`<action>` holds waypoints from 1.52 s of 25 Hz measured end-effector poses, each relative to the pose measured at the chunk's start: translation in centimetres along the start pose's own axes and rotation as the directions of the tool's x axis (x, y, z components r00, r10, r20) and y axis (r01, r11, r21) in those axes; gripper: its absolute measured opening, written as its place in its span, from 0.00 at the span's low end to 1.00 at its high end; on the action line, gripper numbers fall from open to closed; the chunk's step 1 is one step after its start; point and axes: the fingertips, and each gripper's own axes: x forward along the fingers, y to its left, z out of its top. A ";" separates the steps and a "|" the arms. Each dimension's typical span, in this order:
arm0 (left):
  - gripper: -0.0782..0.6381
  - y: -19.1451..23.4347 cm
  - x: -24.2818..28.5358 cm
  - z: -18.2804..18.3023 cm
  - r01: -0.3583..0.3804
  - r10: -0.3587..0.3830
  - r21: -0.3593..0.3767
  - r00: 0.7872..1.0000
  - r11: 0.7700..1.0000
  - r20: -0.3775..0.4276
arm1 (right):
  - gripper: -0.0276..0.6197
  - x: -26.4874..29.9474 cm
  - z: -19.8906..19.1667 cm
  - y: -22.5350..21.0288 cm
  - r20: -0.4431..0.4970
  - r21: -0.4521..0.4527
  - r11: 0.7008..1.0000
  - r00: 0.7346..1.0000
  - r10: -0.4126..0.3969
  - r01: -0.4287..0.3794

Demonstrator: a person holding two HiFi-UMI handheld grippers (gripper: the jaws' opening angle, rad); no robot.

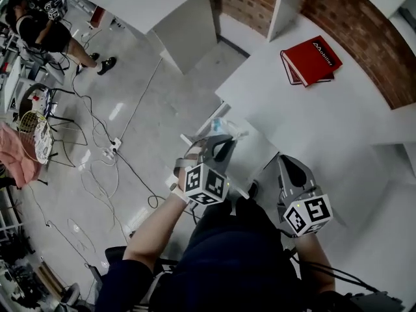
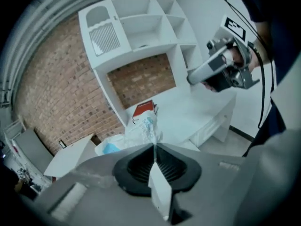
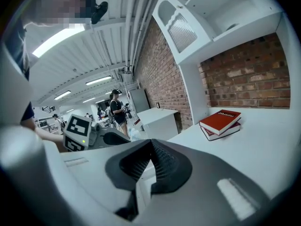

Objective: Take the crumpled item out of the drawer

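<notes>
white and blue crumpled plastic (image 2: 139,132) sits pinched in my left gripper (image 2: 154,147), jaws nearly together on a thin fold of it, held up in the air beside the white desk (image 2: 188,112). my right gripper (image 3: 149,145) is closed on nothing, pointing along the desk toward the red books (image 3: 220,123).

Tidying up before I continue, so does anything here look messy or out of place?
A crumpled white-and-blue item hangs pinched in the jaws of the left gripper. Loose cables sprawl across the floor. The two red books sit slightly askew on each other.
</notes>
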 end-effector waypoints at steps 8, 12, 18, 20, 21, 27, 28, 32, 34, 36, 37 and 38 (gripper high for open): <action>0.14 2.5 -1.6 3.3 -0.064 0.069 -0.081 0.995 0.995 0.073 | 0.05 0.1 2.4 0.8 0.048 -0.001 1.000 0.999 0.013 -0.013; 0.14 3.8 0.8 3.7 -0.058 0.065 -0.104 0.996 0.993 0.066 | 0.05 -0.8 3.9 0.2 0.081 -0.007 1.000 0.997 -0.013 0.013; 0.14 3.9 6.5 4.1 0.015 -0.014 -0.042 0.999 0.999 0.031 | 0.05 -4.0 4.8 -2.6 0.123 0.020 0.993 0.986 -0.115 0.113; 0.14 3.6 8.4 4.3 0.044 -0.044 -0.027 0.999 0.999 0.015 | 0.05 -5.3 4.6 -3.9 0.129 0.044 0.987 0.979 -0.159 0.154; 0.14 3.4 9.4 4.3 0.059 -0.059 -0.023 0.998 0.998 0.007 | 0.05 -5.8 4.4 -4.5 0.130 0.056 0.983 0.975 -0.181 0.175; 0.14 2.2 14.7 3.6 0.134 -0.134 0.011 0.990 0.991 -0.051 | 0.05 -8.5 3.0 -6.7 0.119 0.115 0.957 0.953 -0.279 0.266; 0.14 2.0 15.6 3.2 0.145 -0.144 0.020 0.987 0.989 -0.067 | 0.05 -8.8 2.8 -6.9 0.117 0.123 0.953 0.950 -0.290 0.276; 0.14 1.3 18.6 1.3 0.198 -0.191 0.033 0.971 0.980 -0.146 | 0.05 -9.9 2.2 -7.2 0.109 0.148 0.938 0.938 -0.329 0.312; 0.14 0.6 20.0 0.0 0.237 -0.228 0.027 0.956 0.971 -0.187 | 0.05 -10.4 1.6 -7.5 0.101 0.165 0.931 0.933 -0.345 0.326; 0.14 -0.4 21.3 -0.8 0.280 -0.270 0.021 0.940 0.960 -0.209 | 0.05 -10.6 0.9 -7.6 0.089 0.180 0.925 0.931 -0.355 0.336; 0.14 -0.8 21.8 -1.2 0.296 -0.284 0.023 0.933 0.955 -0.219 | 0.05 -10.7 0.5 -7.6 0.083 0.187 0.922 0.930 -0.358 0.338; 0.15 -1.1 22.4 -1.6 0.304 -0.290 0.028 0.929 0.952 -0.230 | 0.05 -10.7 0.2 -7.5 0.076 0.192 0.921 0.931 -0.358 0.338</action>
